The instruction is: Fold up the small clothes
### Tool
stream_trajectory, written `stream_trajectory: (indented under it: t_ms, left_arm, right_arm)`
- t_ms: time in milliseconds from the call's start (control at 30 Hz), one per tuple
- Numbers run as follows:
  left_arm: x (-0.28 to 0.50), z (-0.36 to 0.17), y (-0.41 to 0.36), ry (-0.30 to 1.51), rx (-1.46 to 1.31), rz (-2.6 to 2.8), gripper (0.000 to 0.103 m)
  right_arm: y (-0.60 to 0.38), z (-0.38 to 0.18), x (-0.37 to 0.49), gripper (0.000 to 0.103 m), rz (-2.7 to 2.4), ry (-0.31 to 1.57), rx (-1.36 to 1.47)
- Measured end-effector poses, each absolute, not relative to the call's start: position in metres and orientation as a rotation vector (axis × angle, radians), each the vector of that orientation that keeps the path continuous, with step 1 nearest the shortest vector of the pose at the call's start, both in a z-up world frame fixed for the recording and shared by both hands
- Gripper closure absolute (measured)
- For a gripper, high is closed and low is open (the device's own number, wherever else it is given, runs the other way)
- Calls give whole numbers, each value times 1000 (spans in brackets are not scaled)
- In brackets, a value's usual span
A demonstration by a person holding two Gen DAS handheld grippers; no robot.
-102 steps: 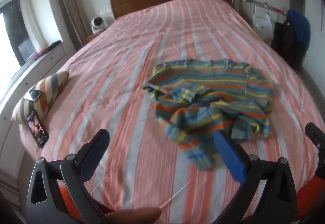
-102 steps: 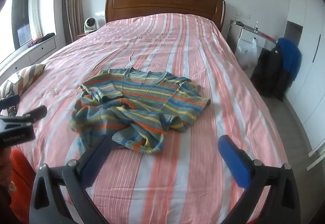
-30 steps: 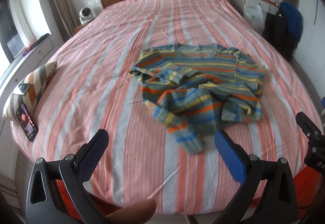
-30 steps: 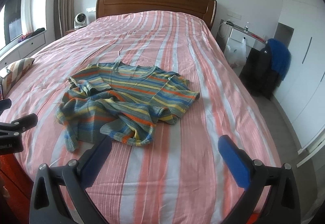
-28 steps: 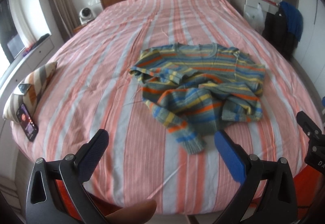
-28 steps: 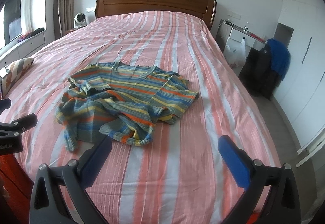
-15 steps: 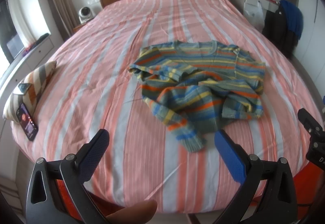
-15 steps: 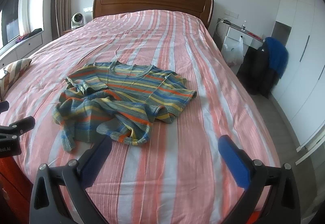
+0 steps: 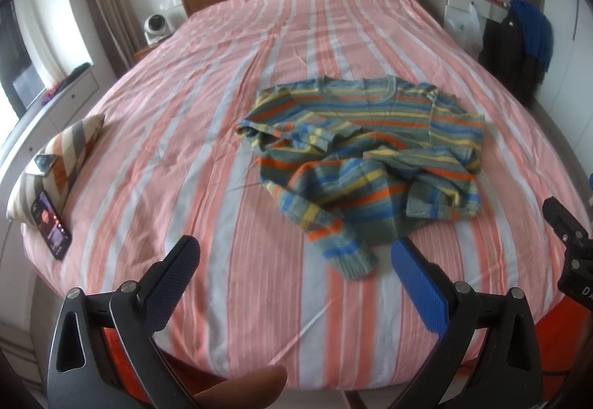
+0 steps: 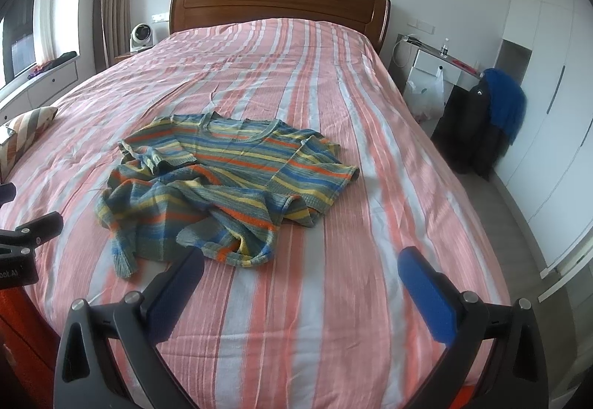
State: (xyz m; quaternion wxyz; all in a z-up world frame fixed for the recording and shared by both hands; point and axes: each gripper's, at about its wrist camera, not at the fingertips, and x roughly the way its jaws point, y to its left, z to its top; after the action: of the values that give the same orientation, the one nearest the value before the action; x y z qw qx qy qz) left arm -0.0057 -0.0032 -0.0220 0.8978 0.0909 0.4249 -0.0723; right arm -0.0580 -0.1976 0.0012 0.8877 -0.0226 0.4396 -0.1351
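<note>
A small striped knit sweater (image 9: 367,149) in blue, yellow, orange and grey-green lies crumpled on the pink striped bed (image 9: 185,135), neckline toward the headboard, one sleeve trailing toward the foot. It also shows in the right wrist view (image 10: 226,179). My left gripper (image 9: 296,260) is open and empty, held above the foot of the bed, short of the sleeve cuff. My right gripper (image 10: 302,264) is open and empty, just short of the sweater's lower hem.
A striped cushion (image 9: 59,153) and a phone (image 9: 51,218) lie at the bed's left edge. A wooden headboard (image 10: 278,7) stands at the back. A chair with dark and blue clothes (image 10: 489,120) and a small desk (image 10: 437,68) stand right of the bed.
Both grippers have shifted slightly over the foot of the bed; the view of the sweater has moved a little. The sweater has not moved. Both stay open.
</note>
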Motion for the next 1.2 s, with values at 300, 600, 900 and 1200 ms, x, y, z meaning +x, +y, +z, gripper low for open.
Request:
stream_trajectory:
  t_ms: [300,600,900,1200]
  left_arm:
    - [19,-83,49,1035,40,-160,1]
    - [65,-130,-17,1047,124,-284,36]
    - [40,-78,66,1140,-43,-484,94]
    - [35,-134,89,1240,32,-450,89]
  right_arm:
    - [-238,-28,-60,0,-60,846,245]
    - [-252,-140,10,9,123,1033,590]
    - [-283,-85,-19,96,287,1136,732]
    - [-300,-123,-74,50,107,1292,542]
